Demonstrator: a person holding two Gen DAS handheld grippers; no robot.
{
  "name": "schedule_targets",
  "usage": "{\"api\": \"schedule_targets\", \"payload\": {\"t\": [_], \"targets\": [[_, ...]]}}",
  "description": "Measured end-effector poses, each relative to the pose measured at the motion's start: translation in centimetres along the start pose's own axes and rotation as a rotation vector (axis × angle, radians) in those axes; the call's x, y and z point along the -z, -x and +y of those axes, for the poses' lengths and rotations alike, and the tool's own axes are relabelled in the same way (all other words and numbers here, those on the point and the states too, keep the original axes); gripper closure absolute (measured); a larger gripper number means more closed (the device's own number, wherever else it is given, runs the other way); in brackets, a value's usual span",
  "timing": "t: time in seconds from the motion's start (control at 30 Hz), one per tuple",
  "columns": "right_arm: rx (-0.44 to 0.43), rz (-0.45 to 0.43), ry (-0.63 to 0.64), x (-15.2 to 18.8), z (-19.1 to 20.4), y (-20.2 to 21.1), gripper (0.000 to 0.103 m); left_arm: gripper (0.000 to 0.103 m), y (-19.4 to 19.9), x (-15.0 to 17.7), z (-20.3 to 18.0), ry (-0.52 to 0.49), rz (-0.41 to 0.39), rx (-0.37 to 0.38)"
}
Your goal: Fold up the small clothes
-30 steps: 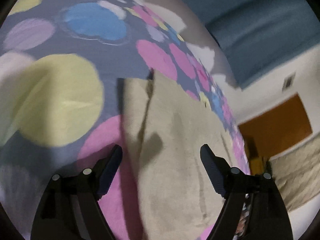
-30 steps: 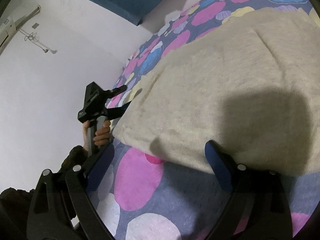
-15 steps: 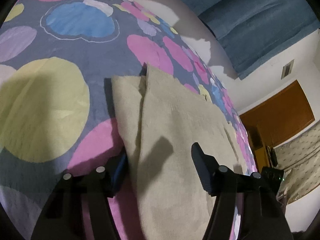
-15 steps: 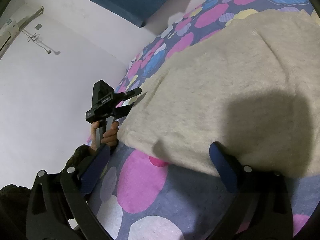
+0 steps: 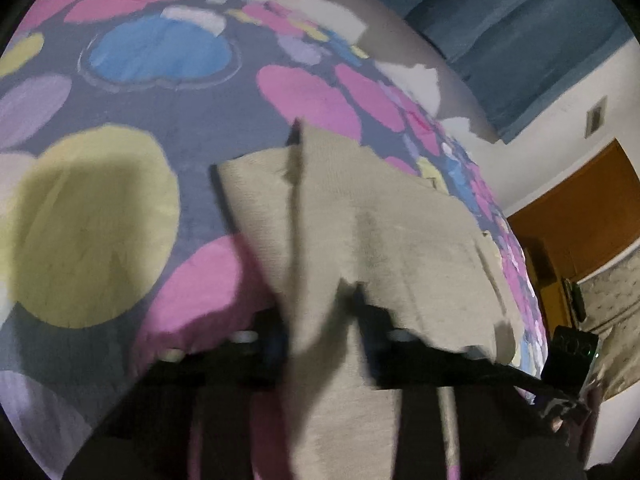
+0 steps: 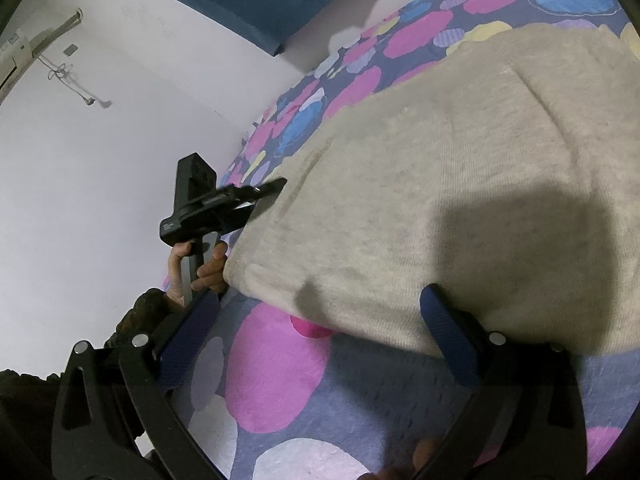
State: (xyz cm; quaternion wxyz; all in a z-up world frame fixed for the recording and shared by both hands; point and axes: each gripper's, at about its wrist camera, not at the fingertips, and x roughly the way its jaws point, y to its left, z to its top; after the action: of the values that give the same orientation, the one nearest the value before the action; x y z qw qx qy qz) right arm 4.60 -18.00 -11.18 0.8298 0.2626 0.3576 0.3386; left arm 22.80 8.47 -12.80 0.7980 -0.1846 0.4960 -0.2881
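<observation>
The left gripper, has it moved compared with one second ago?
Yes. The left gripper has closed on the beige garment; seen from the right wrist, it sits higher and further right against the white wall.

The right hand-held gripper [image 6: 320,332] has 2 black curved arms with silver screws and dark blue textured pads [image 6: 448,332]. The left hand-held gripper [image 6: 276,192] is black and boxy, on a grey handle. The hand [image 6: 196,268] shows bare skin and a dark mottled sleeve [image 6: 140,316].
</observation>
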Motion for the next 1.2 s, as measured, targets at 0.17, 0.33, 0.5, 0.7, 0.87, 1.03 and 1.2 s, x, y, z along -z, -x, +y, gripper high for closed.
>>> {"api": "schedule_targets", "payload": {"t": [0.17,0.33,0.5,0.7,0.87,1.03,1.2], "targets": [[-0.007,-0.004,-0.002,0.1,-0.1,0.1,0.002,0.090,0.0,0.0,-0.8,-0.021,0.013,-0.036],[-0.010,-0.007,-0.003,0.2,-0.1,0.0,0.002,0.091,0.9,-1.2,-3.0,-0.039,0.004,-0.089],[-0.017,-0.013,-0.007,0.3,-0.1,0.2,0.002,0.091,1.9,-2.4,-6.3,-0.029,-0.018,-0.064],[-0.008,-0.010,-0.002,0.4,0.1,0.1,0.002,0.091,0.4,-3.5,-13.2,-0.091,-0.017,-0.105],[-0.003,-0.008,0.000,0.3,0.3,0.0,0.002,0.091,-2.4,-4.0,-18.1,-0.124,-0.004,-0.090],[-0.002,-0.007,0.002,0.3,0.4,0.0,0.002,0.092,-7.6,-3.4,-21.9,-0.167,0.065,-0.088],[-0.001,-0.005,0.003,0.2,0.4,0.0,0.002,0.092,-12.1,-1.9,-24.2,-0.229,0.144,-0.116]]}}
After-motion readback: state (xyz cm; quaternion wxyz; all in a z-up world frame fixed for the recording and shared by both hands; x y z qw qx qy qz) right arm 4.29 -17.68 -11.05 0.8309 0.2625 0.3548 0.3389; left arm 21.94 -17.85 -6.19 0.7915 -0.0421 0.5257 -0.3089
